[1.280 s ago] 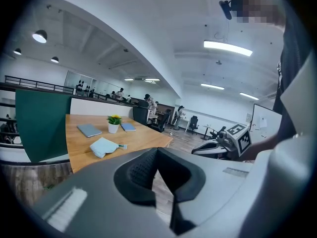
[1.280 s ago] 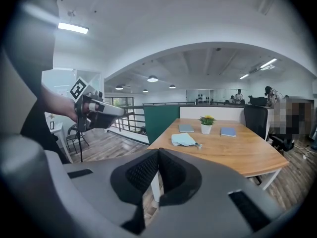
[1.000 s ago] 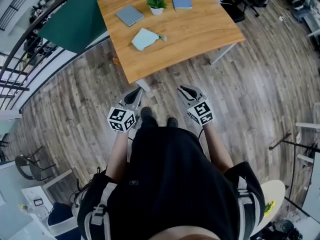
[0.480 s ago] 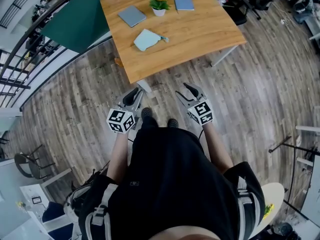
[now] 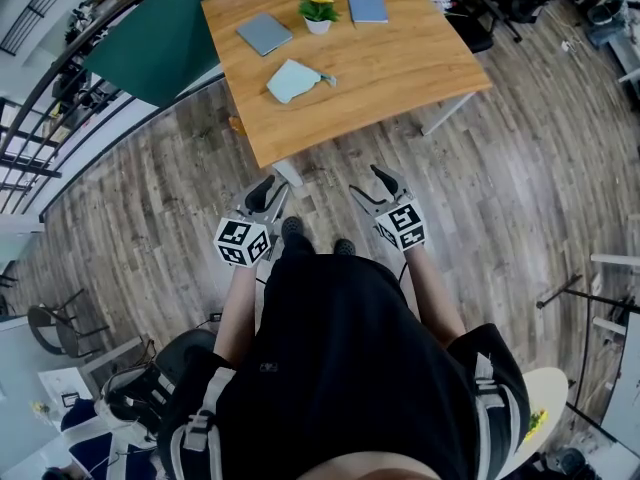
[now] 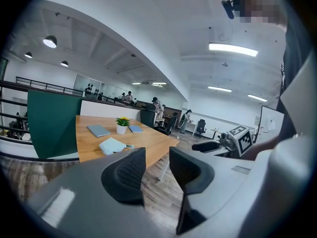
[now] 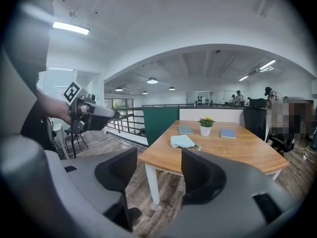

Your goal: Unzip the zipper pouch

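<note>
Open floor (image 5: pixel 480 198) before the surface (image 5: pixel 400 68) edge, zipper pouch (image 5: pixel 291 79) well apart; left gripper (image 5: pixel 270 193) and right gripper (image 5: pixel 372 185) fingers just spread wide, empty.

The person wears a black short-sleeved top (image 5: pixel 340 368), dark shoes (image 5: pixel 293 230) at twelve o'clock, and grey-and-white straps (image 5: pixel 195 420) at five and seven o'clock. The left gripper (image 5: pixel 262 186) and right gripper (image 5: pixel 368 181) are grey, each with black ribbed pads (image 6: pixel 124 170) and a black-and-white marker cube (image 5: pixel 243 240). Their empty jaws have just been opening.
</note>
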`<state>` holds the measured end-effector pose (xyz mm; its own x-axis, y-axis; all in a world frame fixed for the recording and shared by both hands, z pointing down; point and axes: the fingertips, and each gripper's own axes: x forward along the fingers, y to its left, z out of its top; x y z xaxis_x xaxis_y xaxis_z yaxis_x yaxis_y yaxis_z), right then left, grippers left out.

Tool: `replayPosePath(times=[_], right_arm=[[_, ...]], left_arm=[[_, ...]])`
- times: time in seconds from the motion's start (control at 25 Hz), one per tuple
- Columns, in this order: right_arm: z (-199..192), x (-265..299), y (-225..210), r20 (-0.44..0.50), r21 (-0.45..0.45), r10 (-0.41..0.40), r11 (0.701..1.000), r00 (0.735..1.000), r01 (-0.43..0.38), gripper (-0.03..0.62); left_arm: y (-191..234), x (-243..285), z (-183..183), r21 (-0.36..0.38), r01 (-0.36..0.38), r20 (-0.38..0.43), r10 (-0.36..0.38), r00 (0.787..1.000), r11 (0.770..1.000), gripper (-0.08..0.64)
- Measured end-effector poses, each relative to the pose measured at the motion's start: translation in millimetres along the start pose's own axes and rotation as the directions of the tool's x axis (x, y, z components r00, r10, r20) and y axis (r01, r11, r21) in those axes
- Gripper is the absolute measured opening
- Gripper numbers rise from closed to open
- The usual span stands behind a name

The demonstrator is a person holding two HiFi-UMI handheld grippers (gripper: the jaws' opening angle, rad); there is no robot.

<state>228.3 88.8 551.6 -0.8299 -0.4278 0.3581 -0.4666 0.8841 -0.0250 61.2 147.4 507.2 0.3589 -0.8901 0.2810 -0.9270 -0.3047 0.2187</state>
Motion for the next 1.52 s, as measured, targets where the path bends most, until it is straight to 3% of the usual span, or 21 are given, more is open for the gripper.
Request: replayPosePath(times=[1.0,1.52], right_arm=[[-11,-13,-24,0.007,0.014,0.008,1.0,1.0,-0.008,0.293],[-4,0,-45,0.014,0.016,-0.008,1.0,1.0,0.008,0.293]], left_arm=[[-21,25,2,0.016,-0.01,-0.013,0.011,1.0,1.0,0.156],[-4,39,13,0.033,-0.014,-0.013,0.014,1.0,0.999,0.156]])
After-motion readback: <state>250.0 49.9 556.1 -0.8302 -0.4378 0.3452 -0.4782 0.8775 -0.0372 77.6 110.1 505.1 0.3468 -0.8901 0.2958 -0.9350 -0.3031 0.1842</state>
